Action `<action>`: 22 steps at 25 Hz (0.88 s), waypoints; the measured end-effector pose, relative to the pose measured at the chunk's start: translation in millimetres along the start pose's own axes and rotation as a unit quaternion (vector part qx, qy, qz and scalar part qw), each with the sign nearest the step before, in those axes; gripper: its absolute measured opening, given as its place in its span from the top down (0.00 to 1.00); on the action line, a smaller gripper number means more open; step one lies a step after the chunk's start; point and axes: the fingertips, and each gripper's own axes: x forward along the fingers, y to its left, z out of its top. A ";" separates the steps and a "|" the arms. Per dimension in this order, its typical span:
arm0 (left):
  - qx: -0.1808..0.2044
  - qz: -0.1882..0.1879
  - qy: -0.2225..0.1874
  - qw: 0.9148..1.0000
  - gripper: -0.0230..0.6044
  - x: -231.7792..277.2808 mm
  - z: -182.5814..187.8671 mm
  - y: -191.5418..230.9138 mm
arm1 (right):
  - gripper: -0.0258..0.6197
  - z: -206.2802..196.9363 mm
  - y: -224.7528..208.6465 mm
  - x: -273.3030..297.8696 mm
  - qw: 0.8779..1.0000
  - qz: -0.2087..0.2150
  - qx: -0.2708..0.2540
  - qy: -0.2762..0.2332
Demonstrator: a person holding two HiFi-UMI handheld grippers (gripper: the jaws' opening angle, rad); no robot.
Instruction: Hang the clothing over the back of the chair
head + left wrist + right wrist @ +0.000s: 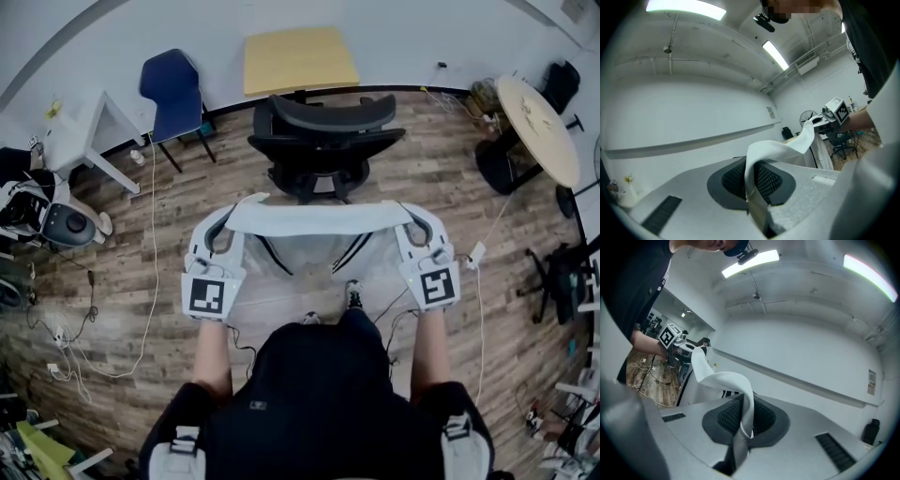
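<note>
A white garment [309, 220] with dark stripes hangs stretched between my two grippers, just in front of the black office chair [323, 141]. My left gripper [225, 225] is shut on the garment's left top edge and my right gripper [411, 220] is shut on its right top edge. In the left gripper view the white cloth [761, 159] runs out of the closed jaws toward the other gripper [836, 111]. In the right gripper view the cloth [740, 394] twists away from the jaws the same way. The chair's headrest [323, 112] faces me, beyond the garment.
A blue chair [173, 89] stands at the back left beside a white table [80, 136]. A yellow table top [298, 58] is against the wall behind the office chair. A round table [539, 127] is at the right. Cables [150, 281] lie on the wooden floor.
</note>
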 end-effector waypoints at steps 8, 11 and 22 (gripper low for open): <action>0.016 0.027 -0.002 1.000 0.94 26.3 18.1 8.6 | 0.95 10.9 -33.5 8.5 1.000 0.013 -0.015 -0.022; 0.023 0.035 0.001 0.999 0.94 38.1 22.4 9.2 | 0.95 11.7 -47.9 16.5 0.999 0.016 -0.017 -0.028; 0.032 0.074 0.013 0.997 0.94 94.6 34.8 16.2 | 0.95 8.7 -104.6 59.0 0.998 0.039 -0.031 -0.040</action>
